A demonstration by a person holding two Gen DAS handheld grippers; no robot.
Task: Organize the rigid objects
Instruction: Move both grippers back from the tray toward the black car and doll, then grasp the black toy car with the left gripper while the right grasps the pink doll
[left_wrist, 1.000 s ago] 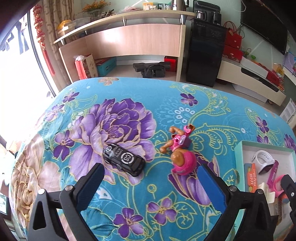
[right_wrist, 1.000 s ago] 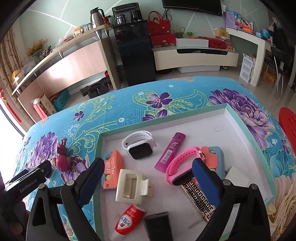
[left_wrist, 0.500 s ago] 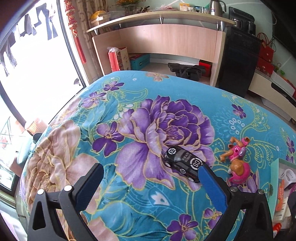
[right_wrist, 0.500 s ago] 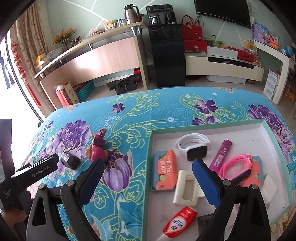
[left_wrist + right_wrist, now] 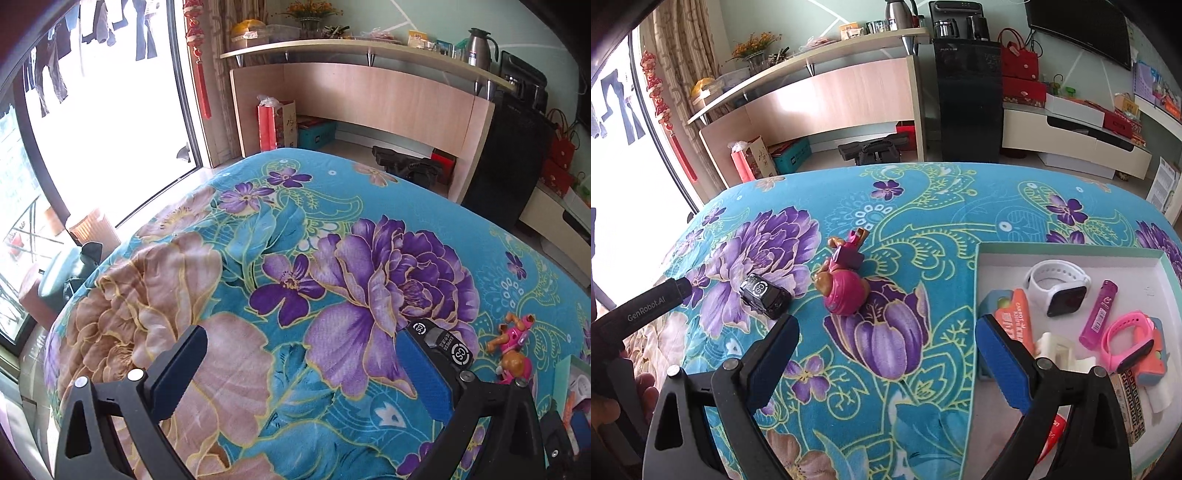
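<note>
Across the flowered cloth on the counter [image 5: 923, 192], both the left tongs [image 5: 301, 363] and right tongs [image 5: 886, 343] gape wide and empty, so the right pair should straddle the pink toy dog [image 5: 844, 286] just left of the tray [image 5: 1071, 254], beside the black toy car [image 5: 764, 295], before squeezing.

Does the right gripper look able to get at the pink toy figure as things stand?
Probably yes. The right gripper is open and the pink toy figure lies on the blanket just ahead, nothing between; the black toy car sits apart.

Each tool [image 5: 886, 354] has black plastic arms, silver screws and blue finger pads [image 5: 1001, 362]; the left tool [image 5: 639, 306] reads "GenRobot.AI".
</note>
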